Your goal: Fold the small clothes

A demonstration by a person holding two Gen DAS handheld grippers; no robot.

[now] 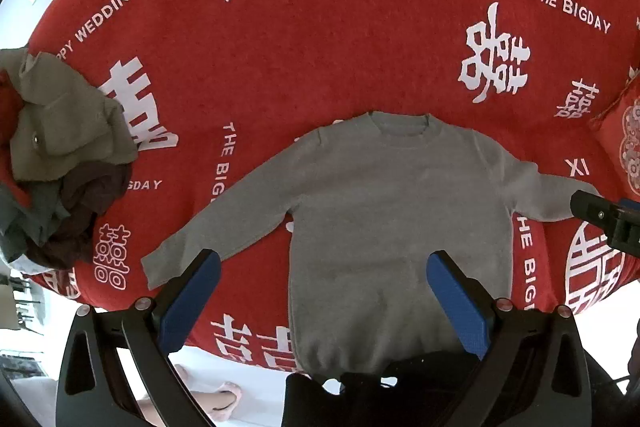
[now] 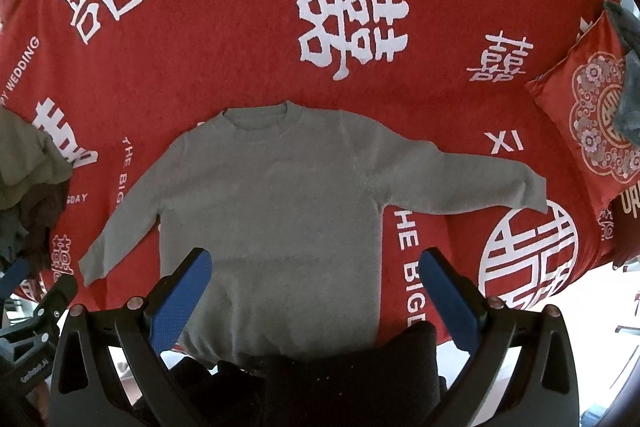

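Red bedspread [image 1: 320, 67]: grey sweater [image 1: 380, 207] flat, sleeves out. I held left gripper [image 1: 323, 263] and right gripper [image 2: 316, 261] spread, empty; soft knit risked bunching under a shallow pinch.

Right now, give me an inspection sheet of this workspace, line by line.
Surface: red bedspread with white lettering.
Job's things: grey sweater laid flat, neck away, both sleeves spread, unfolded.
Clutter: pile of clothes at the left; red cushion at the right with grey cloth on it.
Grippers: left gripper and right gripper both open, empty, above the sweater's hem.
Cables: nothing seen.
Surroundings: pale floor past the bed edge; a foot below.
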